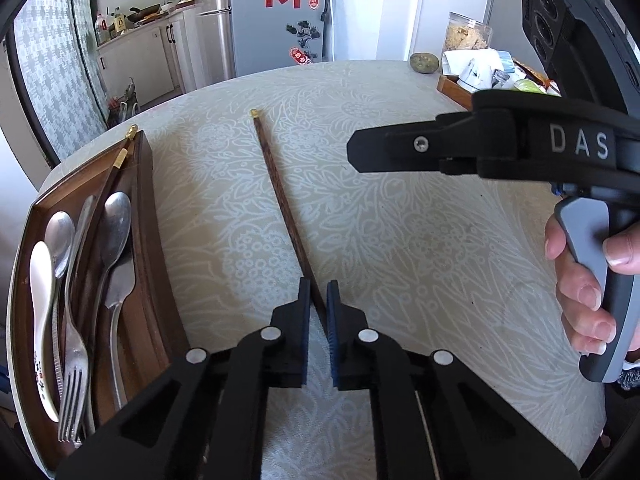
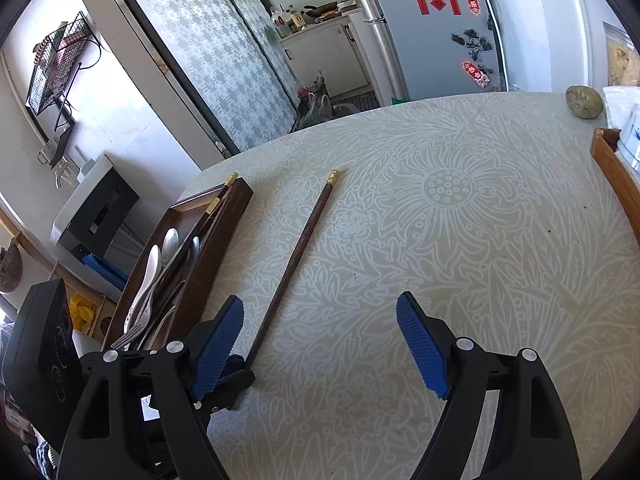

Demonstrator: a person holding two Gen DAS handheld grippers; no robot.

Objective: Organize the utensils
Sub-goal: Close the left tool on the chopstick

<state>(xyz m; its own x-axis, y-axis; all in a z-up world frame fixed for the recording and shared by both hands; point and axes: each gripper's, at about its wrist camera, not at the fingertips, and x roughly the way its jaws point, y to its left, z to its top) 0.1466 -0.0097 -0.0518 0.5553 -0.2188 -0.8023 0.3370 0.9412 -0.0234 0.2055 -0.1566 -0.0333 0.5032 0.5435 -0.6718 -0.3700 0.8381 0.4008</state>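
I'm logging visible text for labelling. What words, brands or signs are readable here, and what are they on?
"DAS": white letters on the black body of the right gripper.
Red decorations on the fridge: characters too blurred to read.
White spoon in the wooden tray: small red marks, unreadable.
Bottle labels on the kitchen counter: too small.

We see a round table under a pale floral-patterned cloth (image 2: 460, 240); beyond it stands a grey fridge with red stickers (image 1: 276, 16); white kitchen cabinets (image 1: 136, 56) sit beside a sliding door of houndstooth-patterned glass (image 2: 216, 64); daylight fills the room.
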